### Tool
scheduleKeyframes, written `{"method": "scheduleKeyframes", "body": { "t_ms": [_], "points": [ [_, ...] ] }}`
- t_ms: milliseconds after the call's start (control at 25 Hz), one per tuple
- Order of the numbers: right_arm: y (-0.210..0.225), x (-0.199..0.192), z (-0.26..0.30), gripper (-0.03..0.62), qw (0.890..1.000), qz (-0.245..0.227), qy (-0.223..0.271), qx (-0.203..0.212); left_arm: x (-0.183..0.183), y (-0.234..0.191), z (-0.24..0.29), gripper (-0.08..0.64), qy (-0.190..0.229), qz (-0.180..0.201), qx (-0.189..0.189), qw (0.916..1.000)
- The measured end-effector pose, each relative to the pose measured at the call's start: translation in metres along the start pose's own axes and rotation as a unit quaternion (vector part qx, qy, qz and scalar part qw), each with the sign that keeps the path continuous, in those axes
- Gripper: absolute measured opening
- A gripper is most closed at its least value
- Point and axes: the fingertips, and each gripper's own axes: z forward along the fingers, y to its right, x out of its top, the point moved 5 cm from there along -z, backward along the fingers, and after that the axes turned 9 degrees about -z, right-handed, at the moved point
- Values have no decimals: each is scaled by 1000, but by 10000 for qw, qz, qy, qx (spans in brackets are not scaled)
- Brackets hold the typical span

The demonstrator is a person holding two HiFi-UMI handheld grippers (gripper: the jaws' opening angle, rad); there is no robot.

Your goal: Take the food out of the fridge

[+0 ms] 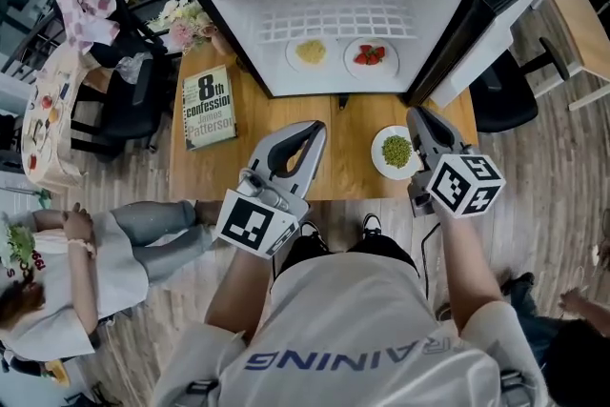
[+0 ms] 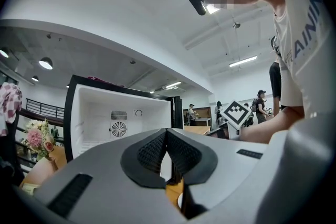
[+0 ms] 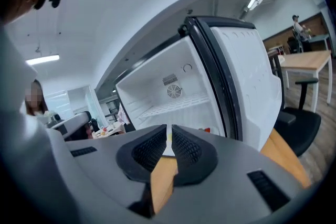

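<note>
Wooden table (image 1: 348,169), boxy white fridge (image 1: 250,52), round plate (image 1: 376,159) of peas (image 1: 396,150), probably

Left gripper (image 2: 166,131) is facing the open fridge (image 2: 105,113), jaws meeting at the tips with nothing between them. A fan grille (image 2: 118,129) is showing on the white back wall. Flowers (image 2: 35,136) are standing at left. A marker cube (image 2: 235,113) and the person's arm (image 2: 262,131) are showing at right. Table (image 2: 173,192) is peeking through below the pads.
</note>
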Motion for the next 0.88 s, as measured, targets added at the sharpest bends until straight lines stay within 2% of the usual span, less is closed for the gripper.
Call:
{"method": "scheduleKeyframes", "body": {
  "t_ms": [200,280,400,480,640,880],
  "points": [
    [13,-31,31,44,9951,919,-341,-86,-8,-9,-4,8,-58,-84,65,9999],
    [17,-40,45,87,9901,1337,-427,-94,-12,-14,-5,8,-76,-115,88,9999],
    [28,-52,66,95,9788,1992,-448,-171,-17,-21,-4,8,-104,-139,129,9998],
    [38,-60,80,97,9688,2423,-437,-277,-19,-25,-2,8,-118,-164,157,9997],
    [58,-81,107,113,9395,3369,-409,-465,-27,-33,-2,8,-164,-215,196,9994],
    [82,-105,137,137,9029,4220,-307,-759,-42,-45,-1,8,-346,-458,339,9978]
  ]
}}
